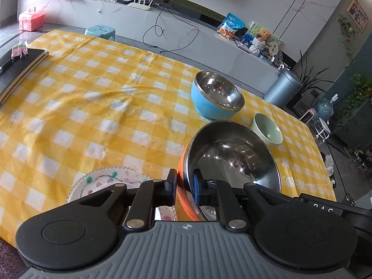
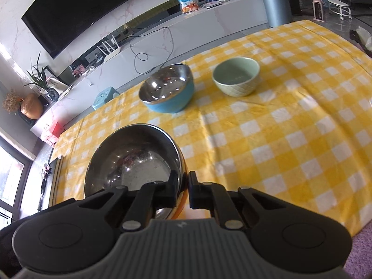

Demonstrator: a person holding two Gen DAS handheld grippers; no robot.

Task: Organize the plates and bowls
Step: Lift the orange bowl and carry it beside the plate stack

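An orange bowl with a steel lining hangs tilted over the yellow checked tablecloth, held from both sides. My left gripper is shut on its near rim, one finger outside and one inside. My right gripper is shut on the rim's opposite side. Beyond it stand a blue steel-lined bowl and a pale green bowl, both upright on the cloth. A glass plate with a flower pattern lies under my left gripper, partly hidden.
Dark notebooks lie at the table's left edge. A blue stool and a grey bin stand on the floor past the far edge. Open cloth stretches to the right of the bowls.
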